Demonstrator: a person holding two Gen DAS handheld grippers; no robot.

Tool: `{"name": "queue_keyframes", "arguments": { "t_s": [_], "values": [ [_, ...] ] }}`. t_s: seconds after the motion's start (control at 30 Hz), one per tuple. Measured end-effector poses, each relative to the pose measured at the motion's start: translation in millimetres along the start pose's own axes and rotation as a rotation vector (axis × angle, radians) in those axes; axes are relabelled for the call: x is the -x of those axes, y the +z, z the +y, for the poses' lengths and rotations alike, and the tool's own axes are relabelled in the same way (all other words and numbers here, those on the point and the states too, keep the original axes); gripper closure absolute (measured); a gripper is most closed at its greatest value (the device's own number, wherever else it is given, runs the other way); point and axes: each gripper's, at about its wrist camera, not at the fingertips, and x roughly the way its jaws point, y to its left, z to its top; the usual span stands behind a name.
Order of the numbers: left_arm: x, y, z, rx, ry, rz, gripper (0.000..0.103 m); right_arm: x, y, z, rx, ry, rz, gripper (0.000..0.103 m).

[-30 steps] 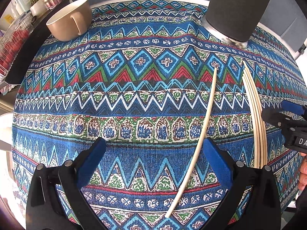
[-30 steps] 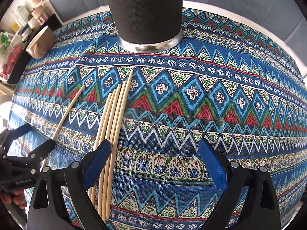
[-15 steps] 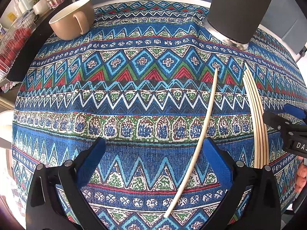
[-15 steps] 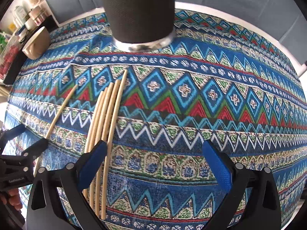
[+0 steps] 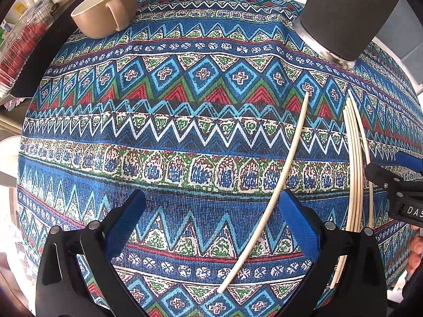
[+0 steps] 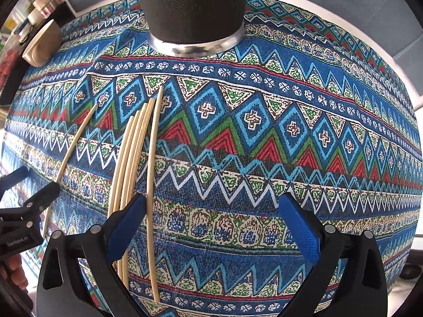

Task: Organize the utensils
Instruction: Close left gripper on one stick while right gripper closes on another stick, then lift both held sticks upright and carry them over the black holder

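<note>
Most of each frame is the patterned tabletop (image 6: 290, 137), with the dark mesh holder (image 6: 193, 8) at upper centre of the right wrist view. Five bunched chopsticks (image 6: 132, 158) lie at lower left there, a single chopstick (image 5: 280, 185) right of centre in the left view. Both the right gripper (image 6: 211, 227) and left gripper (image 5: 211, 222) hang with jaws wide, holding nothing. Thin round sticks may roll or scatter if the right jaws close off-centre, catching only some; the tall holder might tip if knocked.

Black gripper (image 5: 211, 211), blue pads (image 5: 124, 219)
</note>
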Motion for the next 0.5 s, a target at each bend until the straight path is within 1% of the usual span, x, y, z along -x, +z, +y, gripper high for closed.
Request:
{"name": "queue_keyframes", "arguments": {
  "t_s": [0.03,0.07,0.1,0.13,0.17,0.2,0.23,0.3,0.33,0.5],
  "values": [
    [0.5,0.7,0.6,-0.006,-0.003,0.001,0.009,2.3,1.3,-2.5,0.002,0.0,-0.002,0.016],
    [2.1,1.6,0.9,-0.021,-0.006,-0.004,0.015,6.5,1.3,-5.9,-0.003,-0.003,-0.009,0.03],
    [3.9,3.2,2.2,-0.038,-0.011,-0.009,0.019,11.7,-0.1,-13.4,-0.012,-0.002,-0.017,0.038],
    [7.3,3.9,3.2,-0.053,-0.016,-0.018,0.036,15.6,-0.5,-19.9,-0.015,-0.002,-0.021,0.055],
    [11.8,4.8,4.1,-0.077,-0.021,-0.026,0.07,19.2,-1.2,-26.5,-0.004,0.002,-0.031,0.08],
    [14.1,6.0,4.6,-0.105,-0.02,-0.016,0.09,21.4,-1.3,-33.1,0.017,0.004,-0.038,0.091],
    [14.2,7.4,7.9,-0.121,-0.008,-0.003,0.094,22.7,-1.9,-42.6,0.022,0.007,-0.035,0.098],
    [14.3,8.2,12.3,-0.144,0.002,-0.006,0.095,24.6,-0.9,-62.3,0.0,0.058,-0.016,0.099],
    [14.1,9.4,16.5,-0.14,0.013,-0.005,0.096,25.1,0.9,-70.3,-0.022,0.079,-0.003,0.099],
    [11.4,13.9,40.9,-0.063,-0.019,0.016,0.097,23.9,0.9,-100.0,-0.14,0.175,0.02,0.099]
  ]
}}
